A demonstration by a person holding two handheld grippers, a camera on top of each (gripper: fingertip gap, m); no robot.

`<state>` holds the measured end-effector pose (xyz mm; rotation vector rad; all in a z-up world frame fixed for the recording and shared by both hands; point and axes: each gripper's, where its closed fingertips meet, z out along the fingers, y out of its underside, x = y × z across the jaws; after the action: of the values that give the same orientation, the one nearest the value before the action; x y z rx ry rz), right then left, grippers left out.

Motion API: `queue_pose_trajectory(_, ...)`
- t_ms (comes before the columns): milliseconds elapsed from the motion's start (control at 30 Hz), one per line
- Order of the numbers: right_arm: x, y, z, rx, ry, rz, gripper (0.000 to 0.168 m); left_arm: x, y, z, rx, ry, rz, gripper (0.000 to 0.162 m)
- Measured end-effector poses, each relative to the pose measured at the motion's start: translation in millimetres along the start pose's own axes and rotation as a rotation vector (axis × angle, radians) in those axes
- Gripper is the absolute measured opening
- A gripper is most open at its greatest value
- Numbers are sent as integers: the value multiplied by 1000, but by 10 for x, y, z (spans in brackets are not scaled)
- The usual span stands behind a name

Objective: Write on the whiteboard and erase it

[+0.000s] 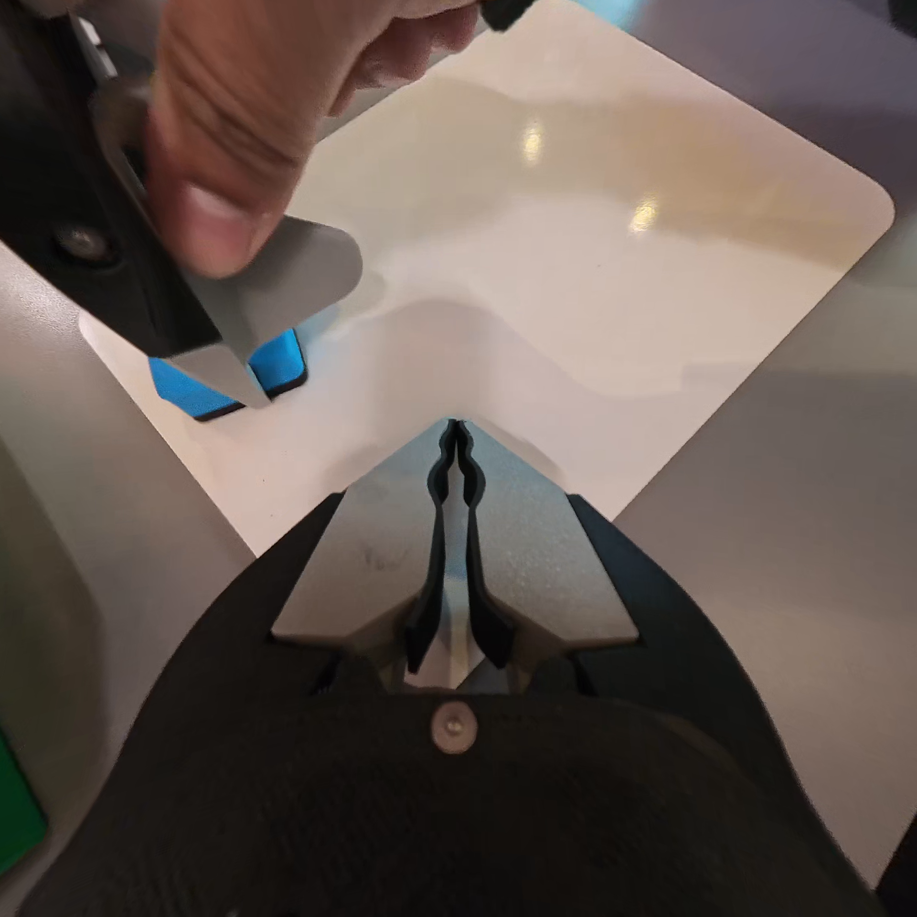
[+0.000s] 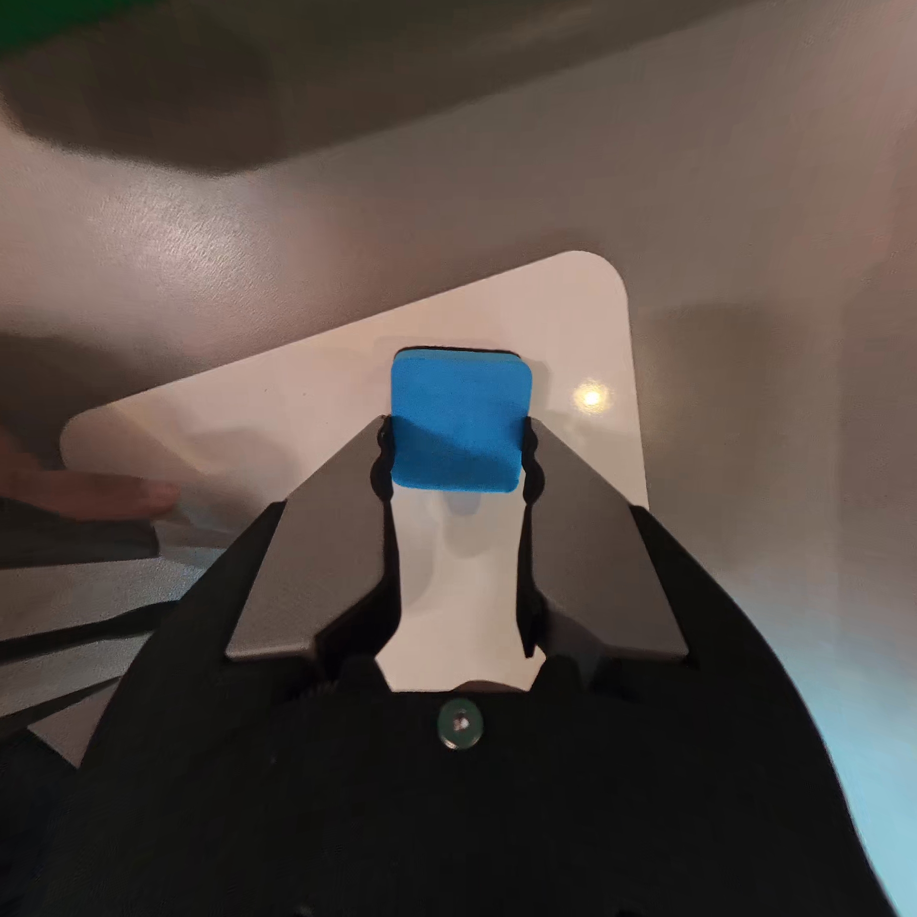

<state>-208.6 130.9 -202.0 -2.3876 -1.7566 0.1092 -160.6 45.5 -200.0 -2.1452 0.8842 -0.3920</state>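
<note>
Closest to the camera in the left wrist view, the left gripper (image 1: 457,425) is seen with its two black fingers pressed together at the tips, and nothing is held between them. Its tips are placed over the near corner of the whiteboard (image 1: 570,278).

The grey counter (image 1: 774,521) is spread under everything. The white whiteboard is laid flat on it, with round corners and shiny light spots. No marks can be seen on the part of the board that shows.

In the right wrist view, the right gripper (image 2: 456,446) is closed on the blue eraser (image 2: 459,422). The eraser is squeezed on both sides by the fingertips, so the gripper is kept partly open, as wide as the eraser. The eraser is held down near the whiteboard (image 2: 297,397), close to one corner; whether its dark bottom is touching the board cannot be told for sure.

In the left wrist view, the right gripper (image 1: 253,387) and the eraser (image 1: 280,360) are seen at the far left corner of the board, with a hand (image 1: 248,124) wrapped around the tool.

A small green thing (image 1: 15,814) is seen at the left edge of the counter.
</note>
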Motion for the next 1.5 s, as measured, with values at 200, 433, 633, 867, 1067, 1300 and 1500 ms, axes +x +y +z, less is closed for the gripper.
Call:
queue_pose_trajectory(200, -265, 461, -96, -135, -16, -115, 50, 7, -1, -1, 0, 7, -1, 0)
queue_pose_trajectory(433, 10, 1237, -226, -111, 10, 8, 50, 6, -1, 1, 0, 1, 5, 0)
queue_pose_trajectory(633, 211, 1923, -344, -114, 34, 183, 50, -5, 2, -1, 0, -13, 1, 0)
queue_pose_trajectory(867, 503, 2159, -433, -3, 110, 297, 50, -8, 3, -3, 1, -10, -6, 0)
queue_pose_trajectory(1067, 3, 1443, -488, 350, -140, 237, 50, 6, 3, -8, 2, -3, -1, 0)
queue_pose_trajectory(1300, -79, 1243, -592, 471, -86, 148, 74, 7, 4, -9, 3, -23, 23, 0)
queue_pose_trajectory(1500, 29, 990, -969, 804, 103, 85, 67, 1, 5, -9, 3, -33, 28, 0)
